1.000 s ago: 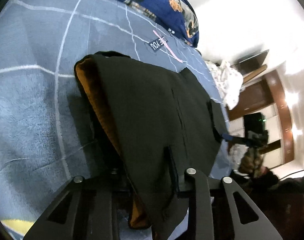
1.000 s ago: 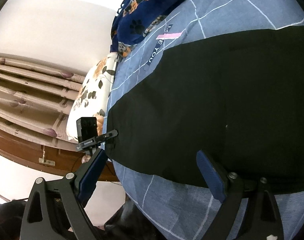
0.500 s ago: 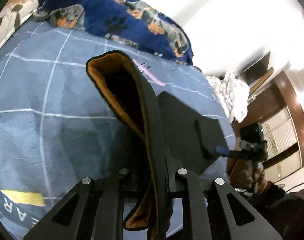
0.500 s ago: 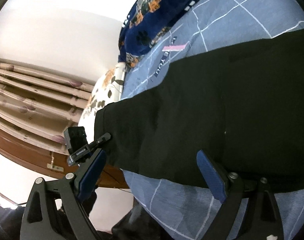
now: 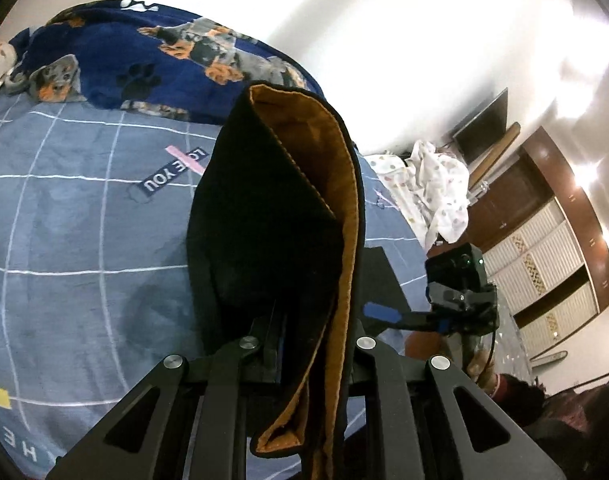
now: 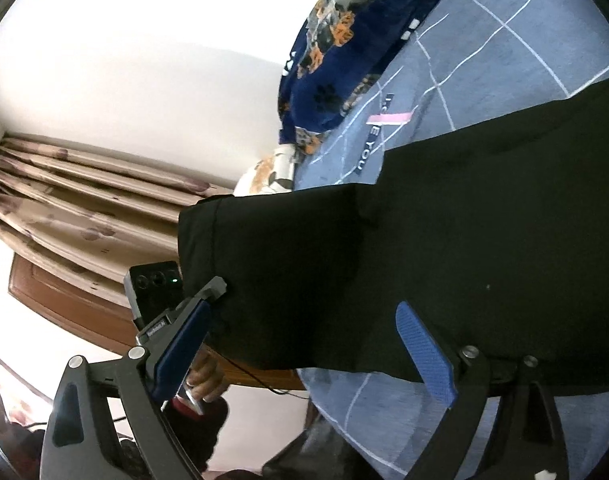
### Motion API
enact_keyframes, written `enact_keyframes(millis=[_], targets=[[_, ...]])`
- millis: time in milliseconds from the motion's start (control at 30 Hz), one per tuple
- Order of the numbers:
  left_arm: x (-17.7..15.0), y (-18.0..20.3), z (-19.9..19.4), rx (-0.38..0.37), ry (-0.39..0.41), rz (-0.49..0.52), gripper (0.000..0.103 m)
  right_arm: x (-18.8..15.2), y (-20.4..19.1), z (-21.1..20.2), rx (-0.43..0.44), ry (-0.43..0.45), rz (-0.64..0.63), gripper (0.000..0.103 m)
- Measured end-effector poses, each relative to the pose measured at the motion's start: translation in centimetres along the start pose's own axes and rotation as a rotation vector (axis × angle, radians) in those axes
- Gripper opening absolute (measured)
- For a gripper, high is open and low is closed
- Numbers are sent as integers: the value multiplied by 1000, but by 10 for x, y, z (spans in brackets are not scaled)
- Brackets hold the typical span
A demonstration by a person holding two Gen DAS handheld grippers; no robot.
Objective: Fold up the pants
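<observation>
Black pants (image 5: 264, 232) with an orange lining (image 5: 336, 184) hang lifted over the bed, and my left gripper (image 5: 312, 340) is shut on their end. Cloth drapes over its fingers and hides the pads. In the right wrist view the pants (image 6: 464, 240) stretch across the sheet, their left end raised in the left gripper (image 6: 212, 288). My right gripper (image 6: 304, 308) stands wide open at the pants' near edge, its blue pads (image 6: 424, 352) pressing on nothing. A hand (image 6: 204, 376) holds the left gripper's handle.
The bed has a blue-grey sheet (image 5: 64, 240) with white grid lines. A dark blue dog-print blanket (image 5: 144, 64) lies along the far side, with a floral pillow (image 6: 268, 172) beside it. White spotted cloth (image 5: 436, 192) sits at the bed's right end. Curtains (image 6: 84, 200) hang beyond the bed.
My left gripper has risen with the pants' end, which went from lying low on the sheet to standing up with the orange lining showing. The right gripper stayed open and tilted slightly.
</observation>
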State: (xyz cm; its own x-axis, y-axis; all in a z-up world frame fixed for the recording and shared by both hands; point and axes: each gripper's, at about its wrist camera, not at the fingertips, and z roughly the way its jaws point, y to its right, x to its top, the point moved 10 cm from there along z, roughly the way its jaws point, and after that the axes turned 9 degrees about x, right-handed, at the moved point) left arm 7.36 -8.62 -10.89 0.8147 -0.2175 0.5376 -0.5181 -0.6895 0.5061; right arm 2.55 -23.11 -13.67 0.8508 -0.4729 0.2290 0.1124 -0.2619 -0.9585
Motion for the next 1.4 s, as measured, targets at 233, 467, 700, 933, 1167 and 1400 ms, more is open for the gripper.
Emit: enact_keyframes(millis=[233,467,700,933,1167,1400], targets=[[6,23,17,60,18,6,16,7,-6,-3,75,22,19,95],[5,38,32,149,34,47,16,12,-1,-14,95,52,43,96],[1,53,43,212,35,105,16,17,0,-29,92,81,44,96],[0,66,51,237,35,140,16,23,6,-47,118,126,79,98],[-5,79,59,257,28,174,16,28,9,-50,138,147,99,98],[-5,91,64,254,22,183,16,35,16,-63,136,181,112,98]])
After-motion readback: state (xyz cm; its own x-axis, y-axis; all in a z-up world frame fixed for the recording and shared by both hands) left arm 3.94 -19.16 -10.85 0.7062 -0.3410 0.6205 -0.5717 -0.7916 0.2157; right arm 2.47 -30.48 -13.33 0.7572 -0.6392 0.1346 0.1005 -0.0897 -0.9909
